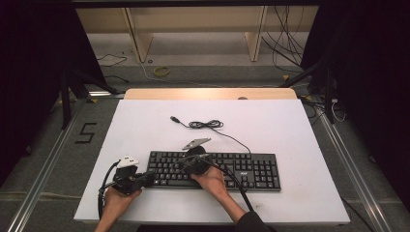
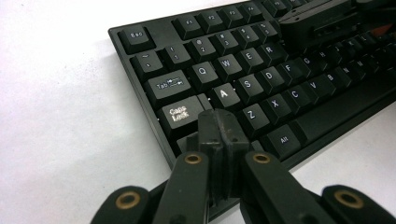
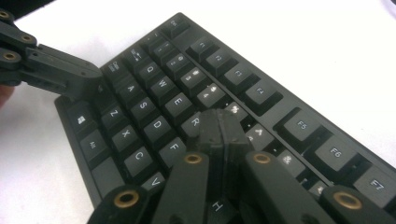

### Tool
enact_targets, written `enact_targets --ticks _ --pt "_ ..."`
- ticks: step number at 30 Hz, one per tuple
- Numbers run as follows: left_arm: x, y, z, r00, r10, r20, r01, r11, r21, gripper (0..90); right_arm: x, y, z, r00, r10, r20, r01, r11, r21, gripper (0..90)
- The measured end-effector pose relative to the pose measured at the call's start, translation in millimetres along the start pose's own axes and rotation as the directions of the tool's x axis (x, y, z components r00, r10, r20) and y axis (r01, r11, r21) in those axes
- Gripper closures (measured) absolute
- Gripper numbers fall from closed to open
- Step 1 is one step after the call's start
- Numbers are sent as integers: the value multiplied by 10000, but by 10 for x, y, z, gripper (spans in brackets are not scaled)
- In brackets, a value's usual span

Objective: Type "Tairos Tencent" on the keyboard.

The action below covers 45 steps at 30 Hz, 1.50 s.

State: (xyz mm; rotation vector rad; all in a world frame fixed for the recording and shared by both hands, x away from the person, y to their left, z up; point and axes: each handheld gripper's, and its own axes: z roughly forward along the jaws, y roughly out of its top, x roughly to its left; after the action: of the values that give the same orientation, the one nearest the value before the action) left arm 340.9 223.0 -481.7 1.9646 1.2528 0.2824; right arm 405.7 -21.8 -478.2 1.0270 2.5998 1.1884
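With jaws pressed together into blunt pokers, the left gripper hovers over the keyboard at its 9 o'clock end and the right gripper near mid-rows, apparently for typing, on the white tabletop.

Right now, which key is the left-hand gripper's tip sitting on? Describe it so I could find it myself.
Start at the black keyboard on the white table and go to its left end. The left gripper, jaws shut, has its tip at the wide key below Caps Lock and left of Z. It is longer than the letter keys, and its label is hidden.
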Motion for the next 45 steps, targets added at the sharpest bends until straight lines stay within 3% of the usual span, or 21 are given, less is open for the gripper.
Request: enact_targets --ticks 2,10,12,14,19,20,22,25,28,37,45 --pt "5 3 -7 10000 43 12 -43 10000 -31 890 -12 5 -58 9998 163 -102 -166 9993 -335 891" --pt "-15 34 -46 9995 -162 260 177 9982 -567 827 -62 0 -170 9986 323 -410 -356 9961 -811 813" --pt "-16 48 -56 9995 -156 291 175 9976 -670 805 -80 4 -213 9976 385 -577 -442 9940 -1003 710" --pt "-8 66 -64 9990 -213 389 244 9965 -804 778 -85 5 -229 9964 432 -724 -506 9934 -1029 685" --pt "-3 106 -49 9978 -406 516 453 9945 -939 664 -65 -13 -326 9948 352 -951 -475 9903 -1303 440" --pt "-5 118 -42 9978 -429 499 476 9942 -959 664 -65 -13 -326 9948 352 -951 -475 9903 -1303 440" --pt "-6 142 -30 9976 -487 499 533 9940 -958 582 -48 -40 -373 9948 240 -986 -375 9898 -1373 365" --pt "-9 187 -4 9975 -443 558 497 9939 -988 557 -41 -74 -423 9950 158 -986 -294 9899 -1389 318" --pt "-17 203 8 9976 -357 587 414 9942 -988 590 -42 -104 -458 9945 169 -1038 -317 9892 -1430 300" --pt "-65 251 67 9985 142 538 -99 9968 -797 872 -55 -274 -617 9926 137 -1205 -341 9851 -1683 274" --pt "-89 265 127 9986 234 475 -216 9991 -377 891 -73 -407 -731 9922 212 -1232 -451 9799 -1942 272"
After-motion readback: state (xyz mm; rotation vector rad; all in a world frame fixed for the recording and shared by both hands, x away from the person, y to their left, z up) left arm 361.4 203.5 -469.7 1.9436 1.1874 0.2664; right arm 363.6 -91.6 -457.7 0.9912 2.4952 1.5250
